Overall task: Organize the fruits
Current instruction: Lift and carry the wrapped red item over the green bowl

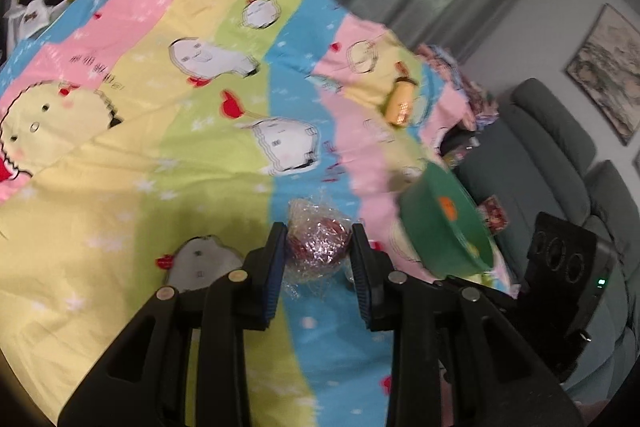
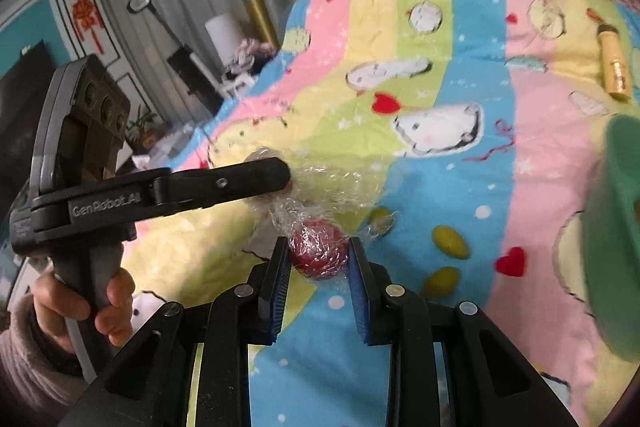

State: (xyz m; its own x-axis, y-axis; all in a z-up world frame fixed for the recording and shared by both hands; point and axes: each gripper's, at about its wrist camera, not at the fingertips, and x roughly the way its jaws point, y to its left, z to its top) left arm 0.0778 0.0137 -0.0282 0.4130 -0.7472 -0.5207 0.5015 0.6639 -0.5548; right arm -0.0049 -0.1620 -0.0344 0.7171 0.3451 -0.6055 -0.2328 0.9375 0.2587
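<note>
A red round fruit (image 2: 318,255) wrapped in crinkled clear plastic film (image 2: 340,183) hangs just above the striped cartoon bedsheet (image 2: 532,131). My right gripper (image 2: 319,245) is shut on the fruit, with a blue pad against each side. My left gripper (image 2: 282,173) comes in from the left with a hand (image 2: 80,307) on its handle, and its fingers pinch the film beside the fruit. In the left wrist view the film-covered fruit (image 1: 318,245) fills the gap between the left gripper (image 1: 318,229) pads. A green bowl (image 1: 444,223) sits to the right.
Three small green oval fruits (image 2: 450,241) lie loose on the sheet near the green bowl (image 2: 616,227). A yellow bottle-shaped item (image 2: 614,67) lies farther back. The right gripper's body (image 1: 560,259) is by the bed's edge, with a grey sofa (image 1: 560,147) beyond. Curtains hang behind the bed.
</note>
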